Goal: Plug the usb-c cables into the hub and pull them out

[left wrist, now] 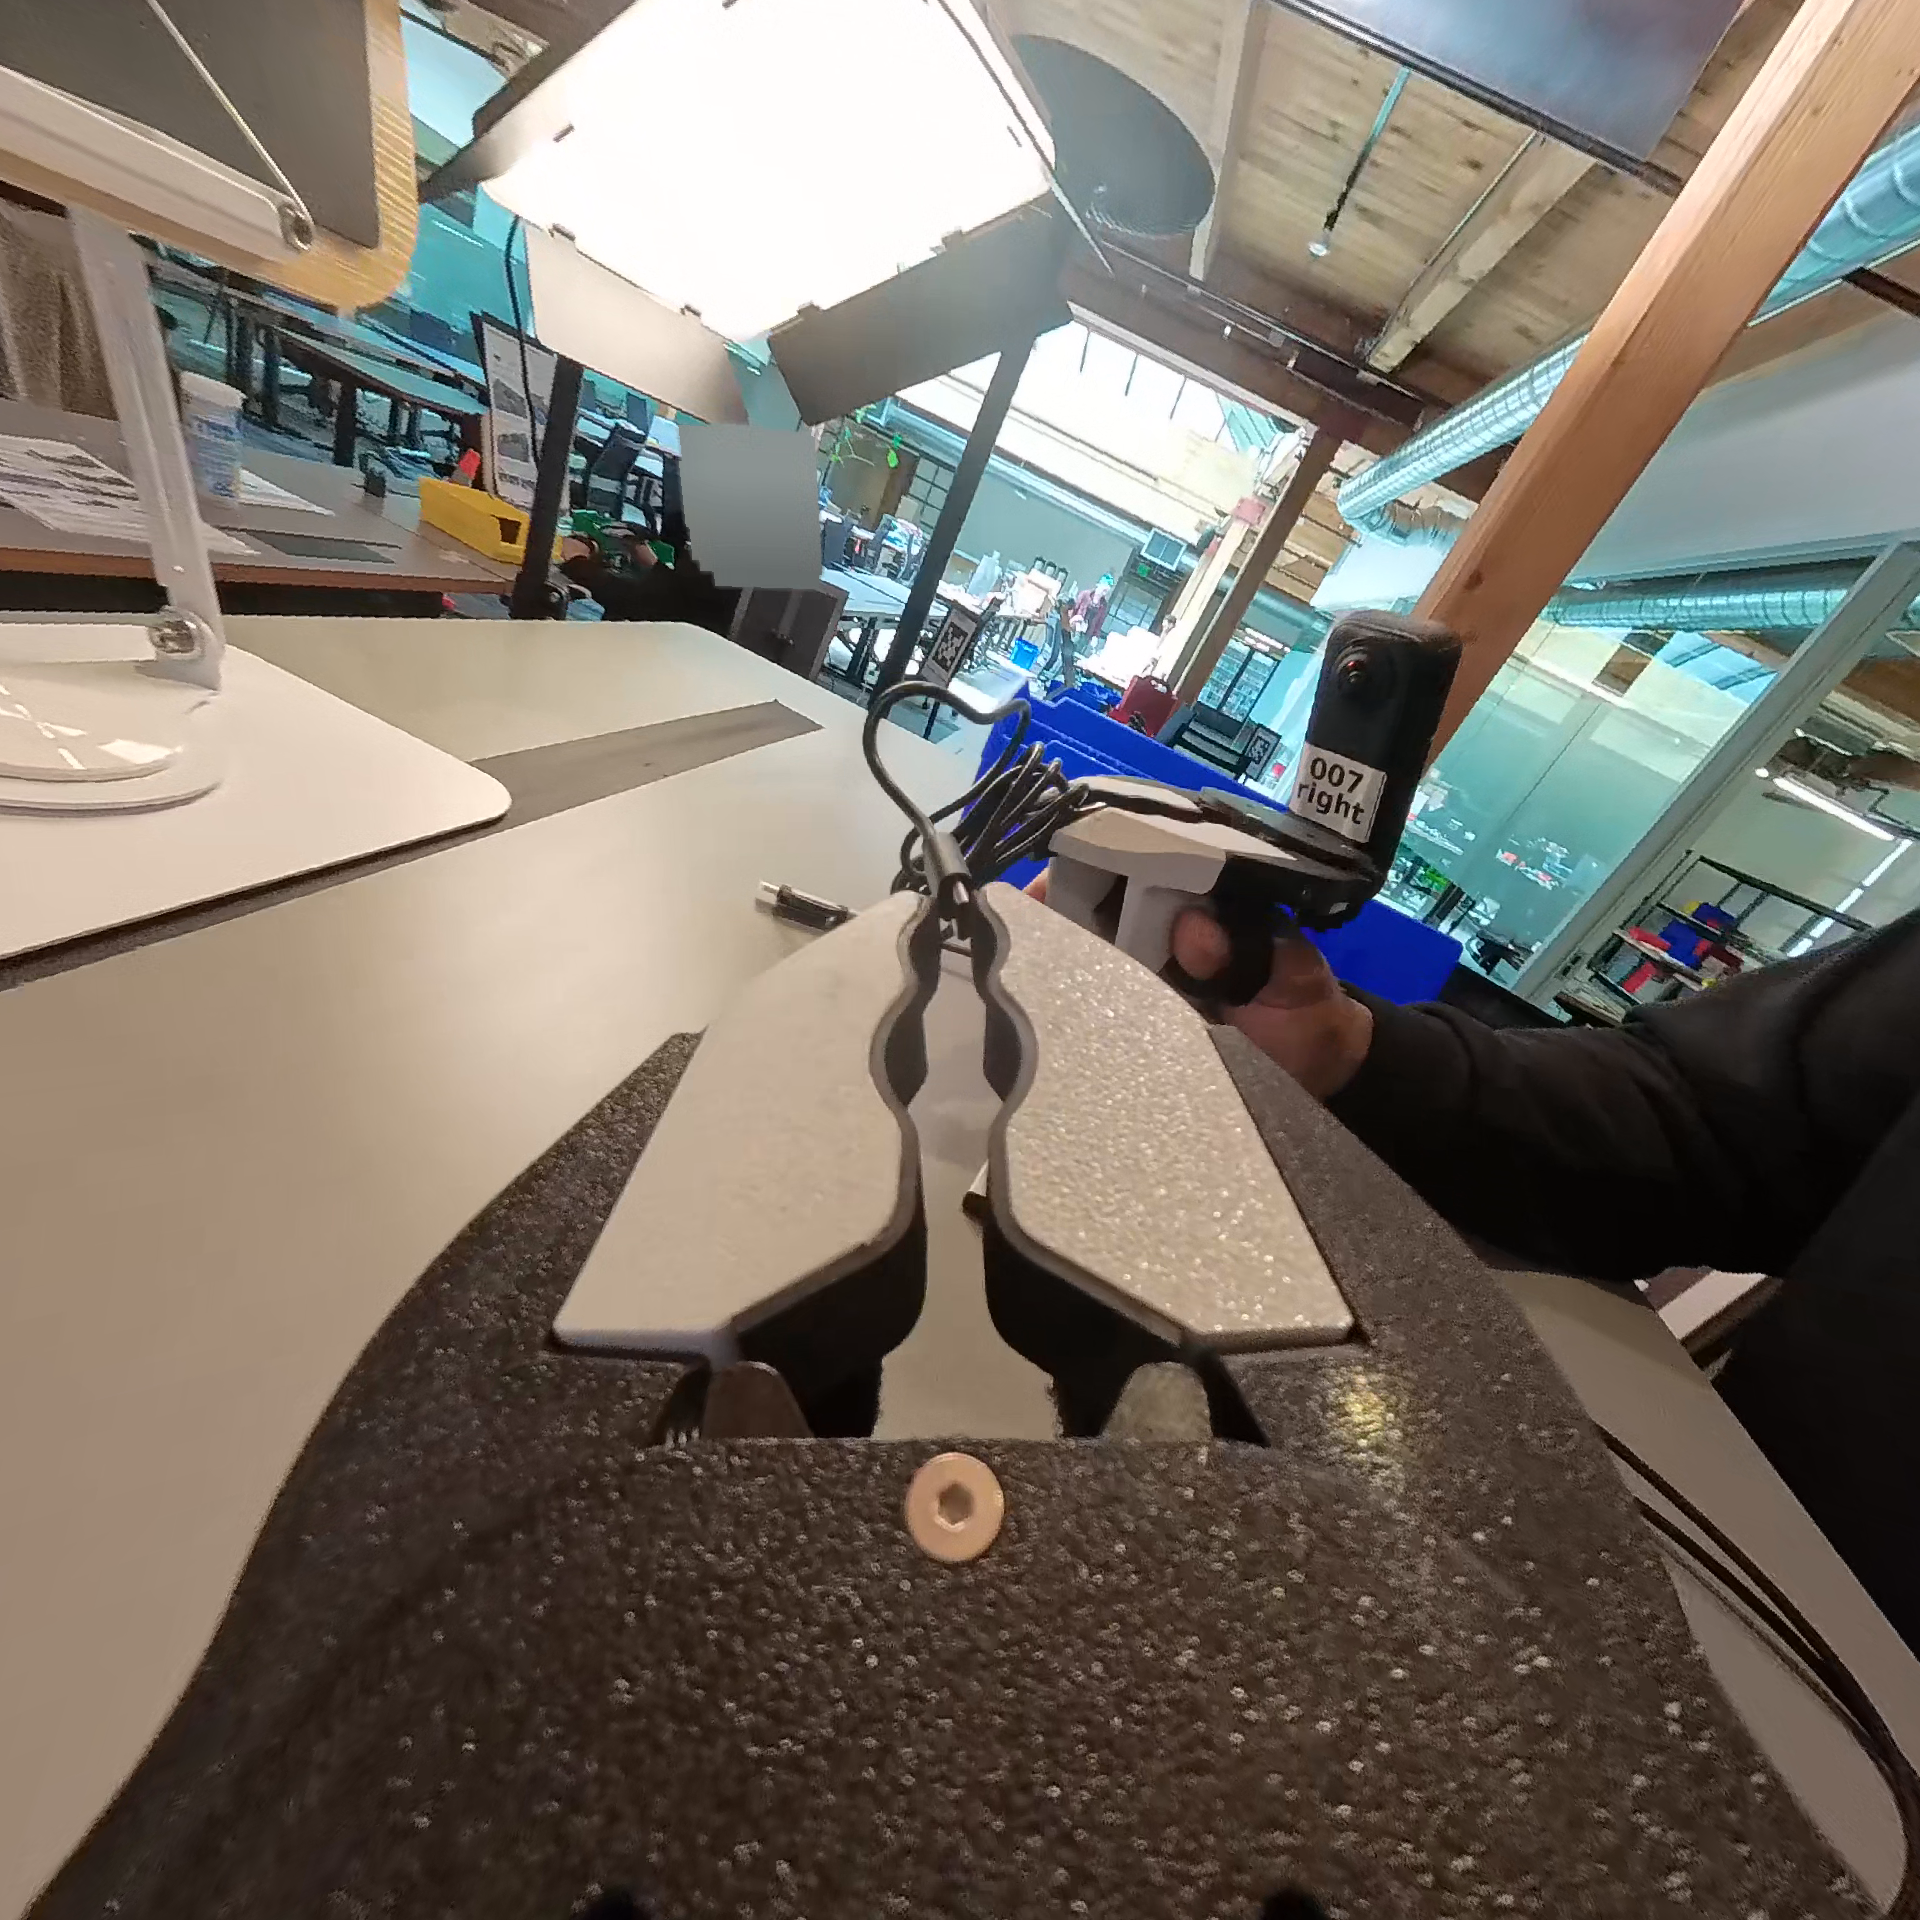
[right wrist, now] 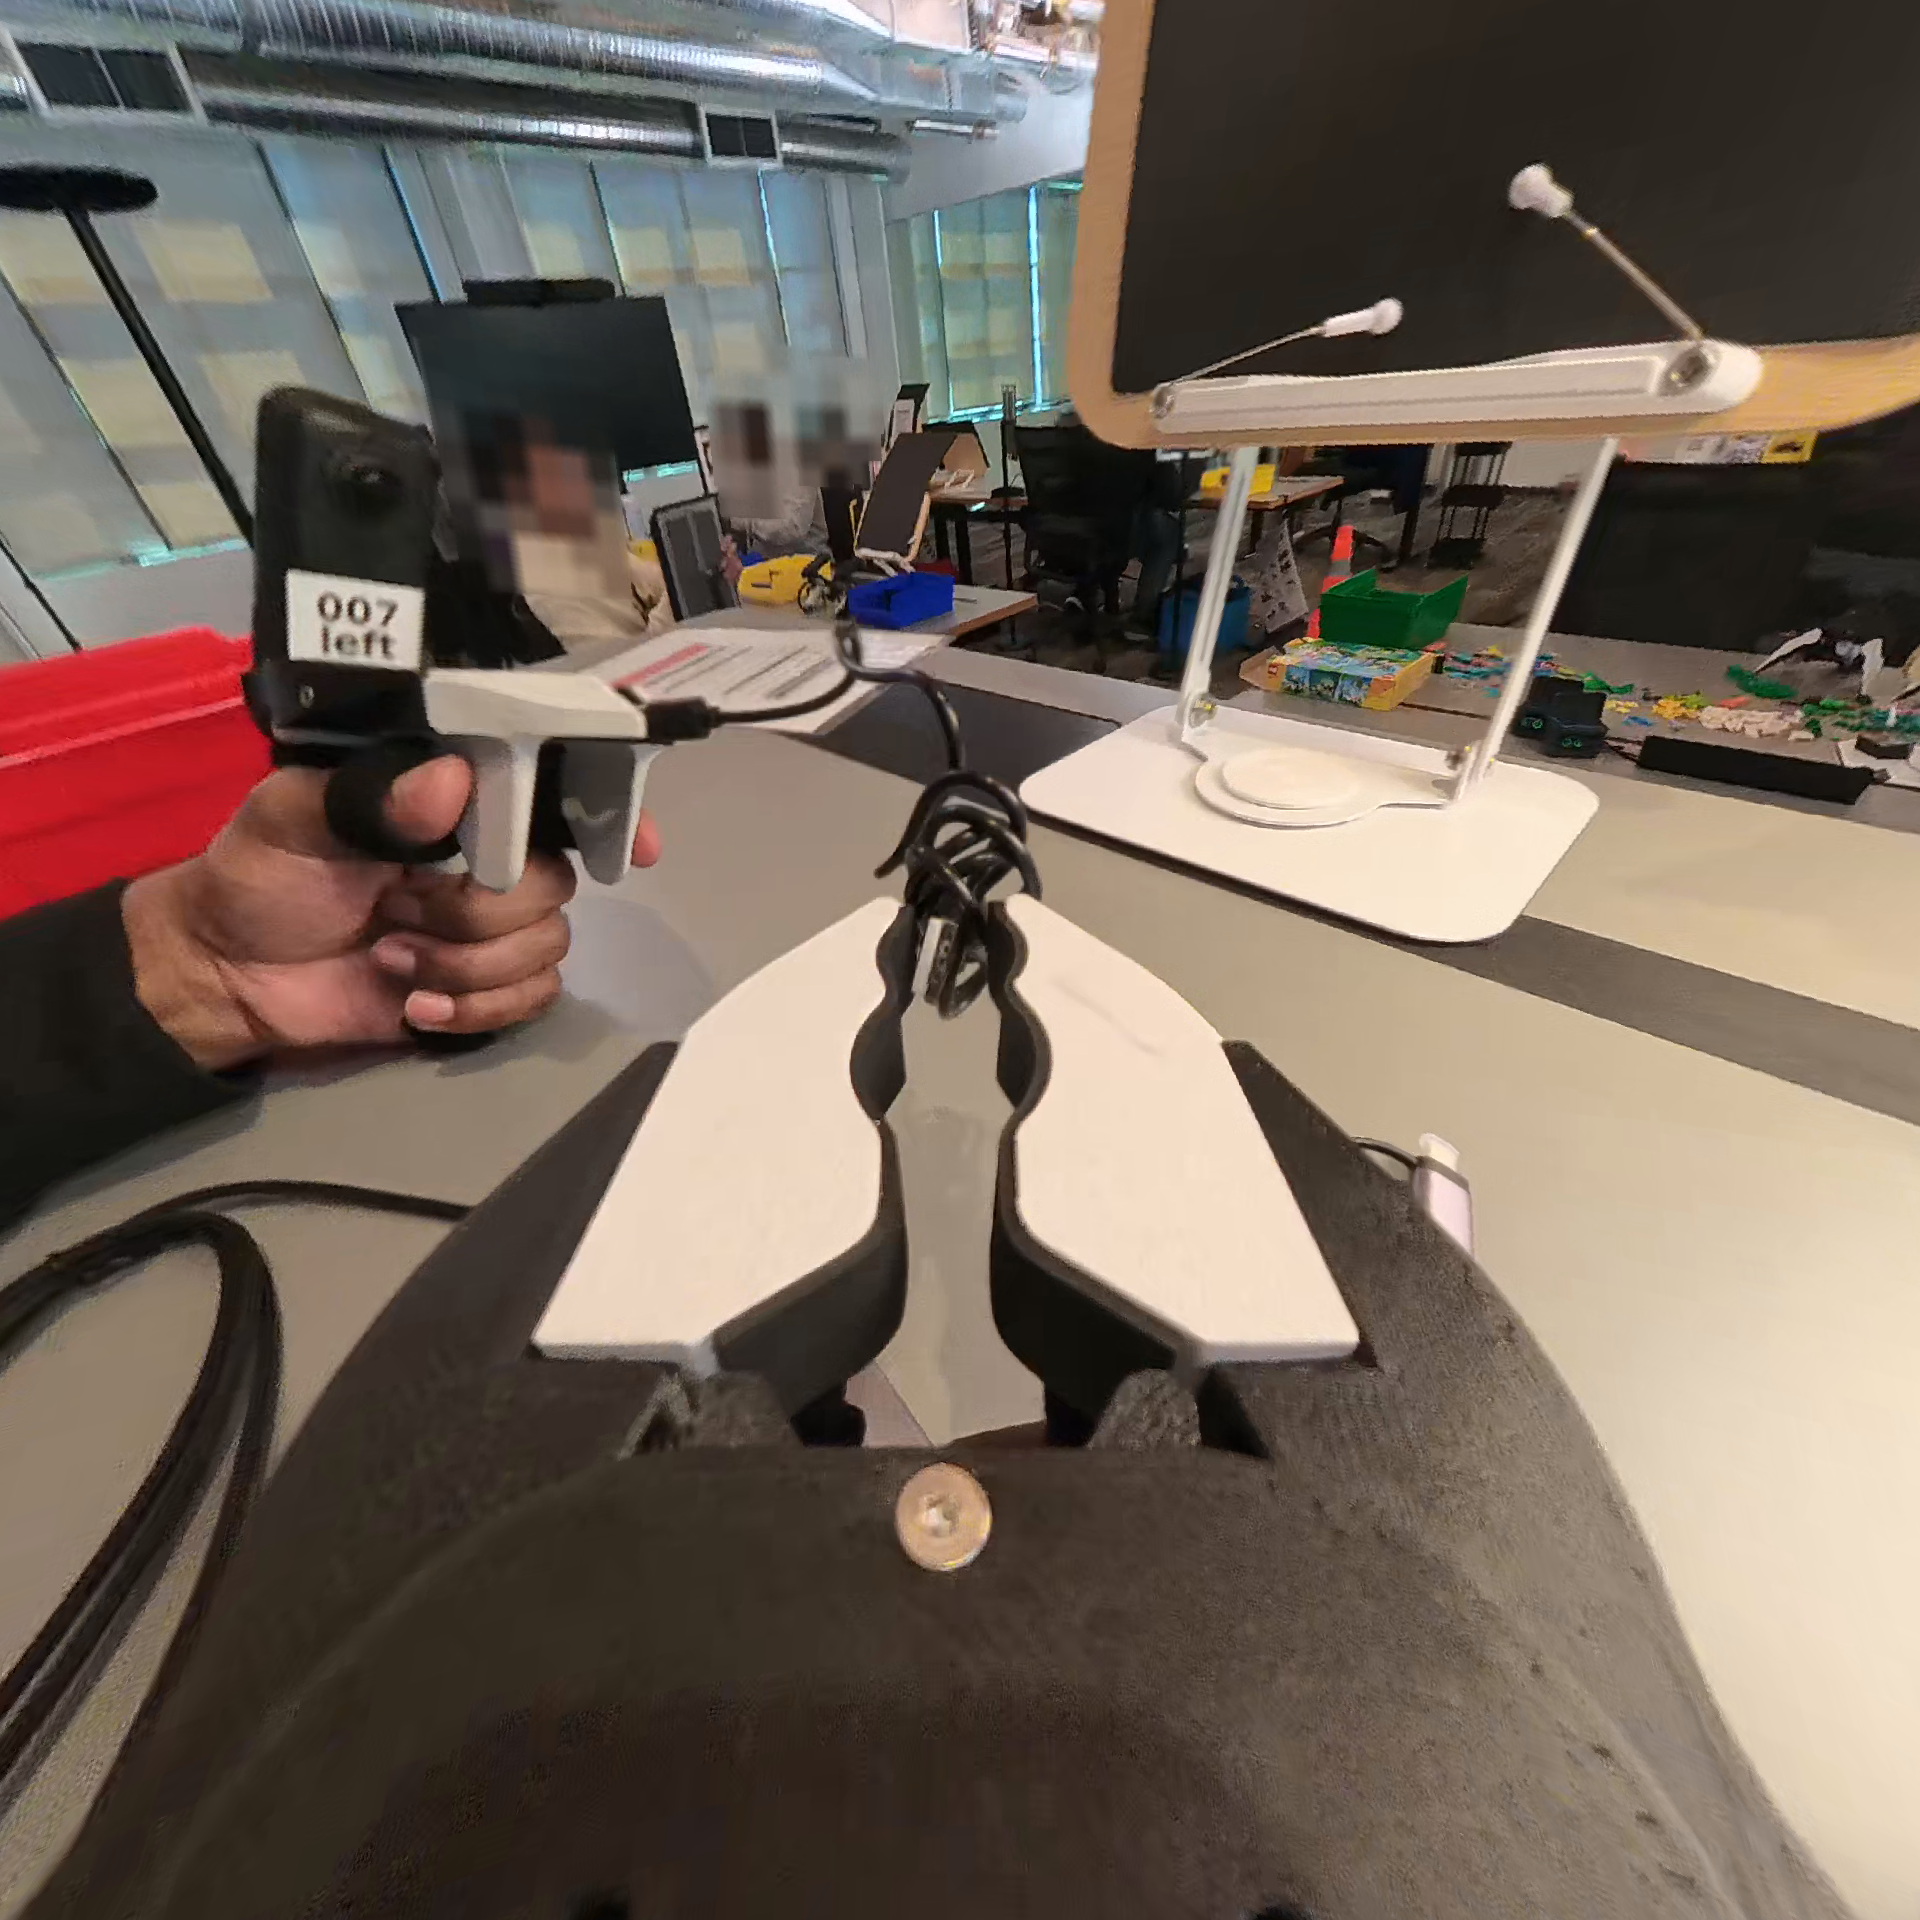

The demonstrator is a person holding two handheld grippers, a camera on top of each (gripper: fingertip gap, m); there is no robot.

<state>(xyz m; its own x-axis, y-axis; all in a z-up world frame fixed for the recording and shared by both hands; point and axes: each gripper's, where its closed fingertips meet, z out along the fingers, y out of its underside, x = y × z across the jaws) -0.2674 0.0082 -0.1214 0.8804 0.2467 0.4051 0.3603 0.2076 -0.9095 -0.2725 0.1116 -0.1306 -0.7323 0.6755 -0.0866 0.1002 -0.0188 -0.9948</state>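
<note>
Left wrist view: my left gripper [left wrist: 951,914] pinches one plug of the black cable [left wrist: 914,748], while my right gripper [right wrist: 961,940] clamps its coiled bundle [right wrist: 961,842], lifted off the tabletop [left wrist: 312,1039] to free slack; hub unseen

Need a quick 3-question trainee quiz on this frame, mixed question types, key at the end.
1. True or false: the left gripper is shut on a black cable.
2. What is between the fingers of the right gripper? A) the same black cable, at its coiled part; B) a red box; C) nothing.
3. Fill in: in the left wrist view, a small dark ___ with a metal tip lies loose on the table, just left of the fingertips.

Key: 1 true; 2 A; 3 plug.
</note>
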